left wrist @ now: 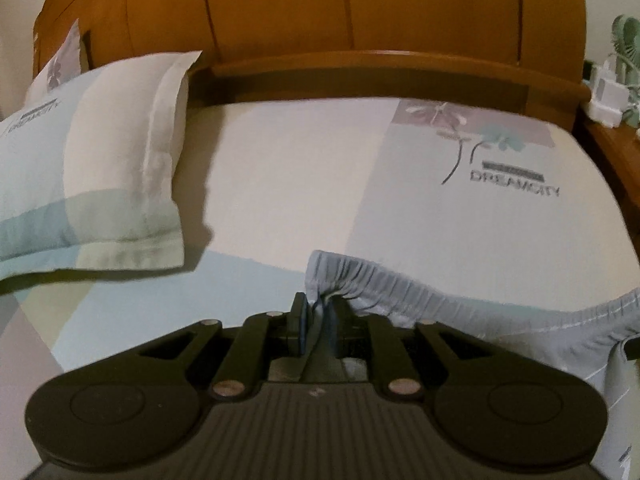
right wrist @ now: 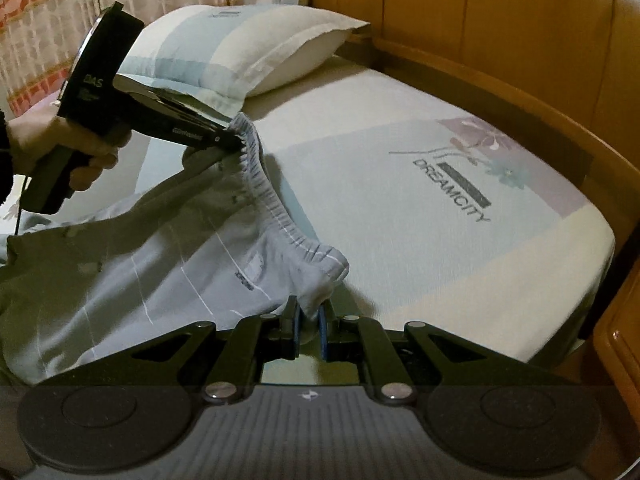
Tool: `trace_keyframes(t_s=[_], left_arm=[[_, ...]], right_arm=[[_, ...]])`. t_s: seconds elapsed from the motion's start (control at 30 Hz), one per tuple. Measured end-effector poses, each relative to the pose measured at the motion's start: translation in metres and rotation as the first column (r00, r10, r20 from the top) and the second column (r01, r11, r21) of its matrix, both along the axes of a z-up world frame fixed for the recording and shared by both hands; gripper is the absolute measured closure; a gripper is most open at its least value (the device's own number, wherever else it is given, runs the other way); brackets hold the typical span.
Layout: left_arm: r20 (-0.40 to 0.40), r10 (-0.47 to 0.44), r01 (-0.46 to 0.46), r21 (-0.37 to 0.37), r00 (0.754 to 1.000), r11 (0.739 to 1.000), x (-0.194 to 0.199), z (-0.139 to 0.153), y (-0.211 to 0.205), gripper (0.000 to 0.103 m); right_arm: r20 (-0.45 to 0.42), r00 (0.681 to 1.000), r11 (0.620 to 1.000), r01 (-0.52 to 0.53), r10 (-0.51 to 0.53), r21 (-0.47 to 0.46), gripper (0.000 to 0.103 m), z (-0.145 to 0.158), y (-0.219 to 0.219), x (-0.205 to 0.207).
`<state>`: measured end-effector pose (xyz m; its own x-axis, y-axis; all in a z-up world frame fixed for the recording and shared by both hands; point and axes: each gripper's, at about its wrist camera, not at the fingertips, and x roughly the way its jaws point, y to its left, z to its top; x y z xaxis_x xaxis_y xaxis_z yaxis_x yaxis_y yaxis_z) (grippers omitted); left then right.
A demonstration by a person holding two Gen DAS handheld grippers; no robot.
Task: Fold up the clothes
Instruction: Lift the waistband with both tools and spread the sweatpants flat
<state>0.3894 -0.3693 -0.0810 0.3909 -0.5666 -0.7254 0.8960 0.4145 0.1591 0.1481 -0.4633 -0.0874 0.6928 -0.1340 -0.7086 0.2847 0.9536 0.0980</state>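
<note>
A pale blue garment with thin white lines [right wrist: 160, 256] hangs stretched between my two grippers over the bed. Its gathered elastic waistband [right wrist: 264, 184] runs from one gripper to the other. My left gripper [left wrist: 318, 312] is shut on one end of the waistband [left wrist: 400, 280], with cloth pinched between its blue pads. In the right wrist view that left gripper [right wrist: 236, 140] is held in a person's hand [right wrist: 68, 148] at the left. My right gripper [right wrist: 309, 316] is shut on the other waistband corner. The rest of the garment trails down to the lower left.
The bed sheet [left wrist: 300, 168] is pale with a flower print and lettering. A pillow [left wrist: 100, 168] lies at the head on the left, seen also as the pillow [right wrist: 240, 44]. A wooden headboard [left wrist: 360, 12] stands behind. A green fan [left wrist: 626, 40] sits on a bedside stand at the right.
</note>
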Motion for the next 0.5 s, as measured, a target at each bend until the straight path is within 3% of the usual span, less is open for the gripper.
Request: trace_keyframes(t_s=[0.23, 0.33, 0.5], left_arm=[[0.002, -0.02, 0.02, 0.044, 1.0, 0.999, -0.015, 0.006, 0.016, 0.086], [0.001, -0.037, 0.037, 0.091, 0.999, 0.995, -0.03, 0.006, 0.025, 0.078], [-0.012, -0.038, 0.039, 0.18, 0.999, 0.983, -0.056, 0.007, 0.04, 0.077]], right_arm=[[-0.022, 1.0, 0.998, 0.008, -0.007, 0.07, 0.084, -0.005, -0.008, -0.002], [-0.023, 1.0, 0.996, 0.02, -0.018, 0.085, 0.078, -0.003, -0.012, -0.008], [-0.02, 0.999, 0.996, 0.044, -0.043, 0.076, 0.076, 0.005, -0.017, -0.018]])
